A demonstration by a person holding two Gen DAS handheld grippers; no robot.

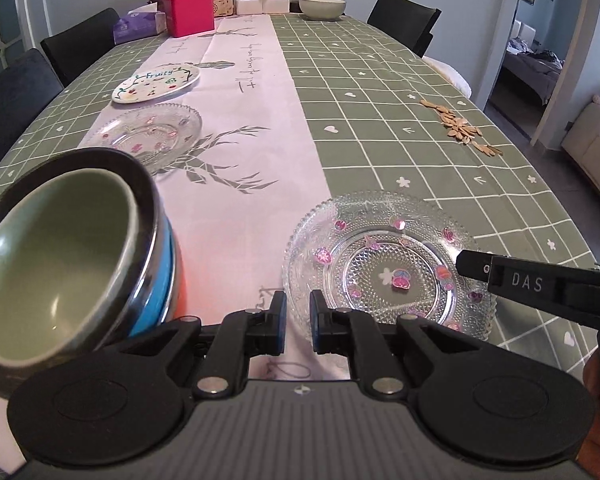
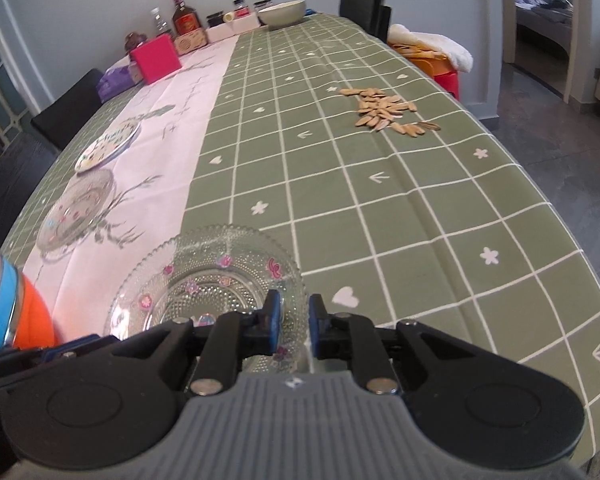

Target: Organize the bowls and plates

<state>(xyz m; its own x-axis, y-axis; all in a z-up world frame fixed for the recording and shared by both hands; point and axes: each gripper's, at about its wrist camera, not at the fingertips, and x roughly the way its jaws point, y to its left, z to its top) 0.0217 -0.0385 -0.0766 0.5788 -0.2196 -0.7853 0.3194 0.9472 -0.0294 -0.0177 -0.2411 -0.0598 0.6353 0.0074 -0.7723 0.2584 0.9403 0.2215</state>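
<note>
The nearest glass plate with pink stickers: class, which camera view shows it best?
The left wrist view: the nearest glass plate shows almost whole, only its right rim hidden behind the right tongs. In the right wrist view, that plate is partly hidden behind those tongs.

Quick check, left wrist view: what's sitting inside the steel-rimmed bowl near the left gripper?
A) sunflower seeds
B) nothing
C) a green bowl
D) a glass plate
C: a green bowl is nested inside the steel-rimmed bowl, while the nearest glass plate lies flat on the tablecloth and the seeds are scattered farther along the table.
</note>
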